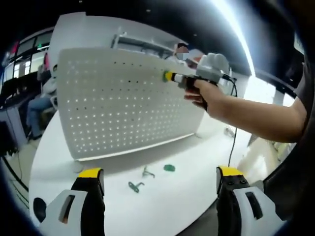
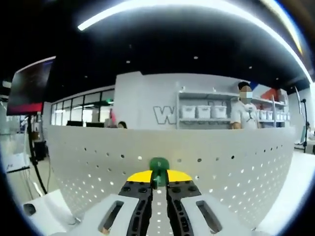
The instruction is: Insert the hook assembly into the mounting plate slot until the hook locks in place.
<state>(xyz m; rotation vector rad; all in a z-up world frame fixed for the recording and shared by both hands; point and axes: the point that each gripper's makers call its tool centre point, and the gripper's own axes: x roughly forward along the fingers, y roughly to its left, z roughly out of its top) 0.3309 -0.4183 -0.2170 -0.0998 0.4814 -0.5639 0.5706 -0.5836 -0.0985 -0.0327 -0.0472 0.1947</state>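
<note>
A white perforated mounting plate (image 1: 123,105) stands upright on the white table (image 1: 182,196). In the left gripper view my right gripper (image 1: 169,76), held by a hand, presses a green hook against the plate's upper right area. The right gripper view looks over the plate (image 2: 236,162) from close up, with my right gripper (image 2: 158,179) shut on the green hook (image 2: 159,167) at the plate's face. My left gripper (image 1: 160,179) stands open low over the table, its yellow-tipped jaws wide apart. Two green hooks (image 1: 140,179) and a green round piece (image 1: 169,168) lie on the table before the plate.
A person's forearm (image 1: 261,118) reaches in from the right. Behind the plate are shelves with white bins (image 2: 204,111) and a standing person (image 2: 243,110). Another person sits at the far left (image 1: 39,103). A cable (image 1: 234,132) hangs at the right.
</note>
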